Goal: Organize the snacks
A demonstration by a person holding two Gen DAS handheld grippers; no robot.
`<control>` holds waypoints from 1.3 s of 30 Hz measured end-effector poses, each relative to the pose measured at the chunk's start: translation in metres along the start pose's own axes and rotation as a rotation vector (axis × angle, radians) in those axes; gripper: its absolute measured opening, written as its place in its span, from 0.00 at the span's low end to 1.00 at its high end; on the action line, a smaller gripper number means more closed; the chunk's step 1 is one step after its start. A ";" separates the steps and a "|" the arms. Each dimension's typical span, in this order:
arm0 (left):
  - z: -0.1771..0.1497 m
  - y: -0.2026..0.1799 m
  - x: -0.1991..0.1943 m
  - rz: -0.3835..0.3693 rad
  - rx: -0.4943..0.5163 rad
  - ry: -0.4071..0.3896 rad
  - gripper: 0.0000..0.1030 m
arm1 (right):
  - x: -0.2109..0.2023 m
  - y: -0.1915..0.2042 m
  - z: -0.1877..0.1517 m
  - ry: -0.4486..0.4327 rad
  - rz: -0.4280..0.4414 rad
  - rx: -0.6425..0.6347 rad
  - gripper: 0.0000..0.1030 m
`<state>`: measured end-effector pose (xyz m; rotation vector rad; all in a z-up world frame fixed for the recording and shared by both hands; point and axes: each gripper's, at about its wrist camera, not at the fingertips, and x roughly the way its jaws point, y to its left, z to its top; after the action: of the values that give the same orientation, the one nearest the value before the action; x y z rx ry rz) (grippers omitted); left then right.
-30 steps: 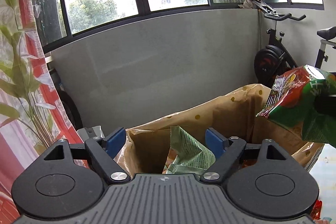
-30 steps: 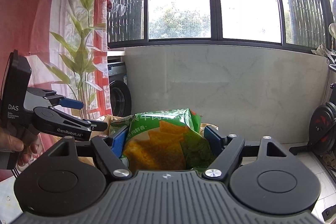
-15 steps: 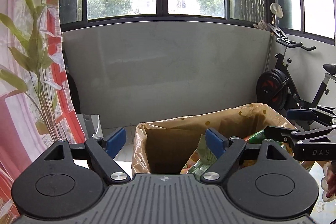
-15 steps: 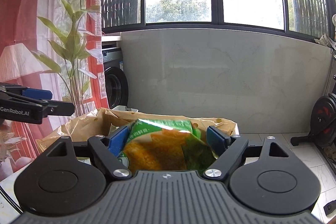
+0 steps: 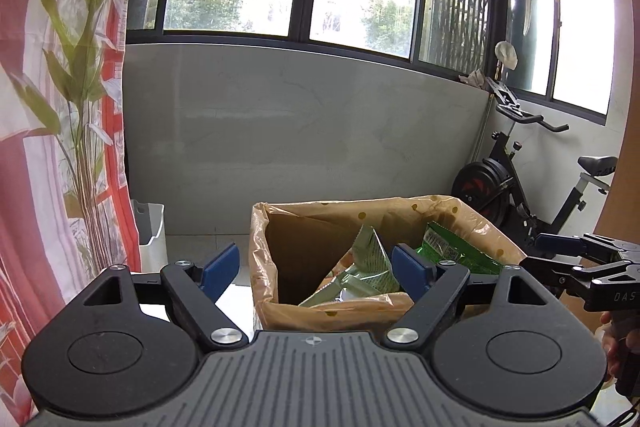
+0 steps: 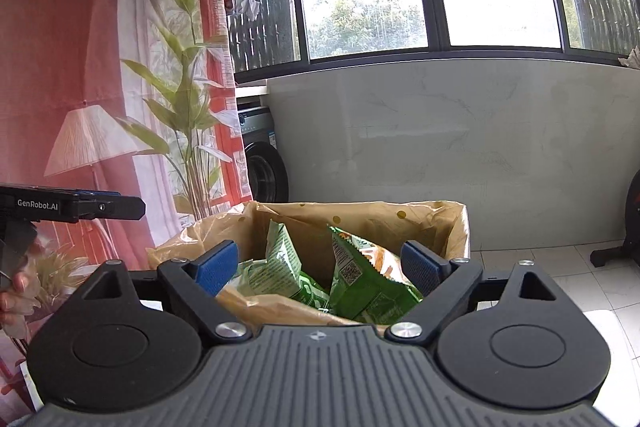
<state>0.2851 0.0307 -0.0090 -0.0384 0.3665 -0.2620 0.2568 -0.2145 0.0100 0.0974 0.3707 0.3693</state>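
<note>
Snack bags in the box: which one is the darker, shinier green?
The bright green bag on the right side of the lined box, barcode showing. The pale green bag beside it looks duller.

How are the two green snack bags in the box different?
The pale bag is washed-out green and stands as a narrow point; the bright bag is vivid green, wider, with orange chips printed on it and a code square. Both are crinkly, tilted, and sit inside the lined box.
</note>
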 end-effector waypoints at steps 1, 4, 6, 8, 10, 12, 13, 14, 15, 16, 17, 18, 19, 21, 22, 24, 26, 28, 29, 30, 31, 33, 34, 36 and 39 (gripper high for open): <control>-0.007 0.000 -0.005 0.002 -0.008 -0.001 0.83 | -0.005 0.002 -0.006 0.003 0.006 0.000 0.88; -0.032 0.000 -0.019 0.025 -0.028 0.004 0.83 | -0.017 0.007 -0.028 0.035 0.020 0.003 0.88; -0.046 0.001 -0.024 0.041 -0.045 0.013 0.83 | -0.023 0.010 -0.043 0.064 0.017 0.010 0.88; -0.062 0.003 -0.027 0.055 -0.076 0.031 0.83 | -0.028 0.012 -0.063 0.113 0.014 0.017 0.88; -0.076 0.005 -0.024 0.063 -0.110 0.061 0.82 | -0.031 0.013 -0.080 0.162 0.004 0.019 0.87; -0.089 0.008 -0.020 0.067 -0.139 0.107 0.82 | -0.033 0.013 -0.097 0.211 -0.020 0.023 0.87; -0.096 0.009 -0.017 0.072 -0.149 0.126 0.82 | -0.034 0.012 -0.106 0.239 -0.034 0.034 0.87; -0.101 0.009 -0.016 0.080 -0.153 0.140 0.82 | -0.035 0.011 -0.115 0.265 -0.041 0.042 0.87; -0.104 0.008 -0.014 0.088 -0.156 0.152 0.82 | -0.036 0.009 -0.122 0.292 -0.048 0.048 0.87; -0.107 0.008 -0.012 0.095 -0.159 0.163 0.82 | -0.037 0.008 -0.128 0.316 -0.060 0.055 0.88; -0.111 0.008 -0.010 0.099 -0.162 0.177 0.82 | -0.038 0.007 -0.135 0.343 -0.081 0.069 0.88; -0.115 0.009 -0.007 0.098 -0.168 0.198 0.82 | -0.040 0.005 -0.142 0.365 -0.103 0.086 0.88; -0.119 0.009 -0.004 0.093 -0.175 0.219 0.82 | -0.041 0.003 -0.146 0.380 -0.123 0.103 0.88; -0.125 0.009 0.000 0.081 -0.186 0.249 0.82 | -0.047 -0.007 -0.162 0.419 -0.182 0.175 0.88; -0.126 0.009 0.001 0.075 -0.188 0.260 0.82 | -0.049 -0.011 -0.166 0.430 -0.200 0.216 0.88; -0.129 0.009 0.005 0.066 -0.184 0.281 0.82 | -0.052 -0.022 -0.174 0.443 -0.230 0.324 0.88; -0.133 0.005 0.004 0.061 -0.172 0.287 0.82 | -0.055 -0.032 -0.180 0.458 -0.250 0.413 0.88; -0.133 0.006 0.004 0.058 -0.169 0.289 0.82 | -0.054 -0.036 -0.181 0.467 -0.238 0.471 0.88; -0.133 0.007 0.003 0.059 -0.171 0.290 0.82 | -0.053 -0.036 -0.180 0.471 -0.223 0.486 0.90; -0.134 0.006 0.003 0.062 -0.176 0.293 0.82 | -0.051 -0.035 -0.178 0.478 -0.212 0.488 0.90; -0.135 0.004 0.002 0.065 -0.179 0.294 0.82 | -0.049 -0.033 -0.177 0.482 -0.204 0.485 0.90; -0.135 0.005 0.002 0.070 -0.183 0.296 0.82 | -0.041 -0.025 -0.172 0.486 -0.175 0.459 0.90; -0.135 0.005 0.002 0.072 -0.184 0.298 0.82 | -0.037 -0.022 -0.170 0.486 -0.161 0.443 0.90; -0.135 0.004 0.002 0.073 -0.185 0.302 0.82 | -0.029 -0.013 -0.167 0.491 -0.136 0.394 0.90; -0.136 0.002 0.003 0.073 -0.182 0.306 0.82 | -0.014 0.001 -0.162 0.491 -0.095 0.295 0.90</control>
<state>0.2392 0.0332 -0.1365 -0.1645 0.6945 -0.1614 0.1842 -0.2151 -0.1355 0.2783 0.9124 0.2388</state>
